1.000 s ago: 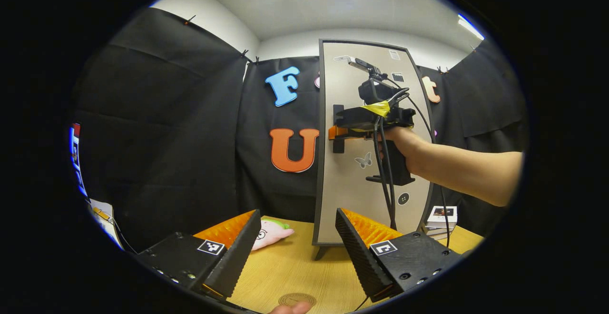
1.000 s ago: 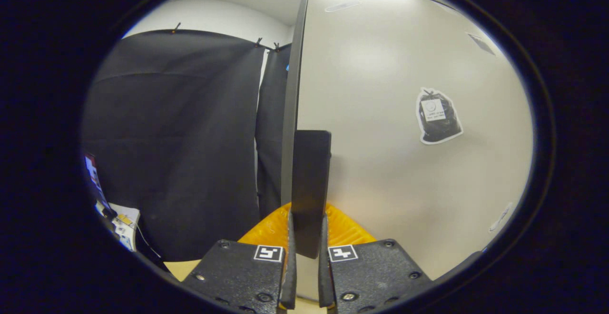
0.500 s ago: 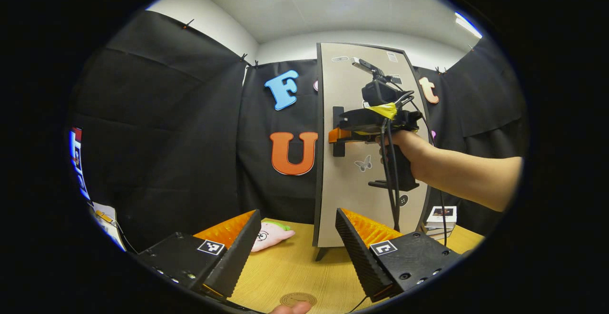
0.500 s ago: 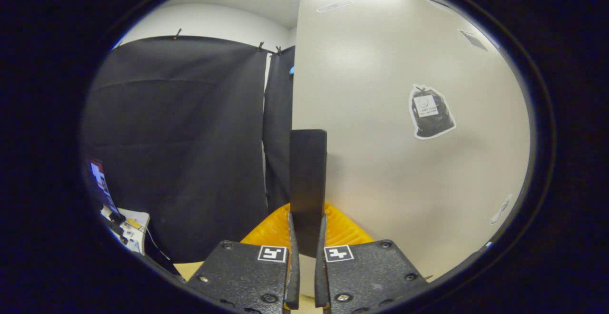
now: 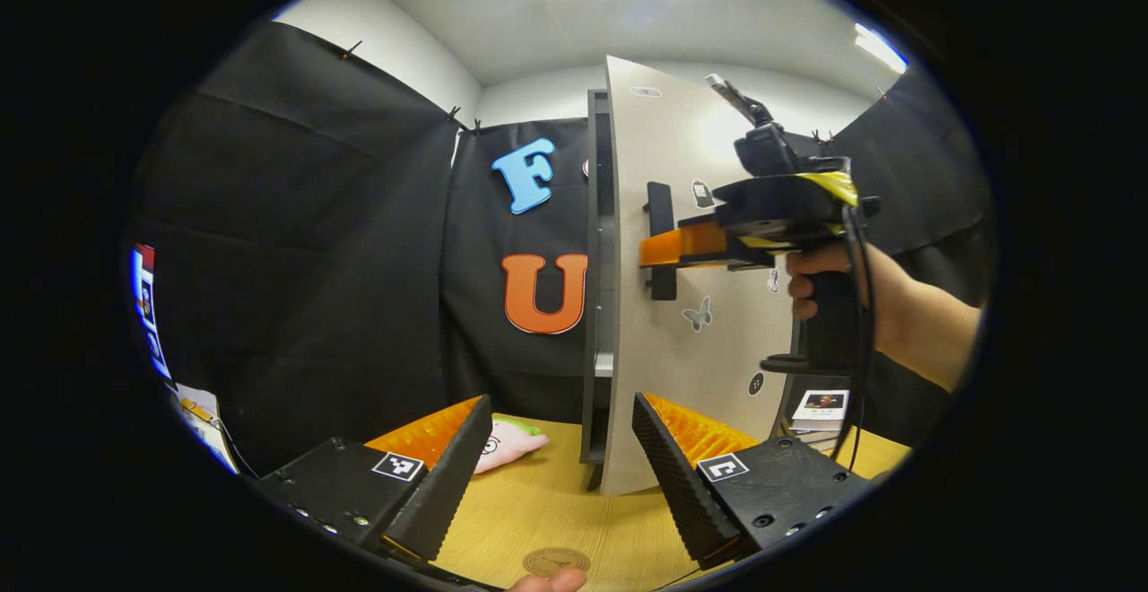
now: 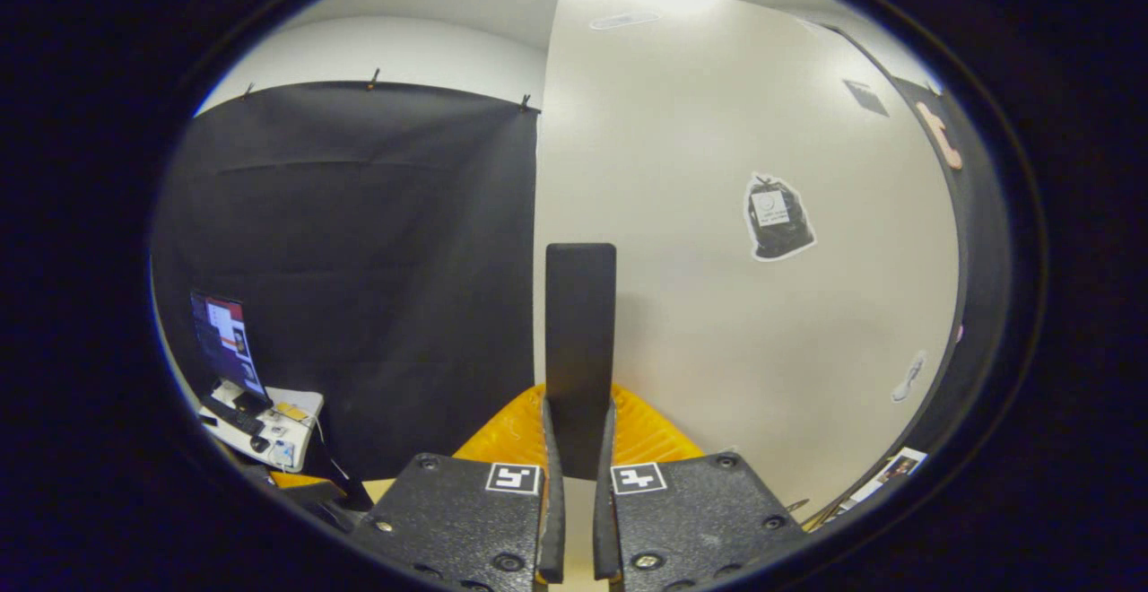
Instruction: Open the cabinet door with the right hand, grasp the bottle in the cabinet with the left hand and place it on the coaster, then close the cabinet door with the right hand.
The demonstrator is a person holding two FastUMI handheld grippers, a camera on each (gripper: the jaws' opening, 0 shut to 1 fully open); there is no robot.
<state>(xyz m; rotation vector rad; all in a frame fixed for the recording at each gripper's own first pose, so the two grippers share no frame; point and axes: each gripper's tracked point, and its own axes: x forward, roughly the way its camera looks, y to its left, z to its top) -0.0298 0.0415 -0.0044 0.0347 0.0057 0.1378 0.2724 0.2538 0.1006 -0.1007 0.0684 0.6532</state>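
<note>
At the bottom of the left gripper view: your left gripper hangs low over the wooden table with its fingers spread wide and nothing between them.

Coaster: a small round disc on the table, just in front of and below that gripper, close to your fingertip at the lower edge.

Right gripper, own view: your right gripper is pinched on the door handle, one finger on each side of the dark bar.

Handle axis: the bar stands upright, its long axis vertical, so the fingers cross it squarely.

Right gripper, from the left gripper view: it reaches in from the right, held by your hand, and meets the handle about halfway up the door.

Cabinet door: the pale panel stands partly open, swung out toward you, with a few small stickers on its face.

Key relation: the opening lies straight ahead of the left gripper, beyond the coaster and left of the door's free edge; judged from this, the left hand is the nearer one to reach in.

Bottle: it cannot be made out inside the narrow dark gap, so its place and look are unknown.

Step in hand: opening the door, likely not yet wide enough.
</note>
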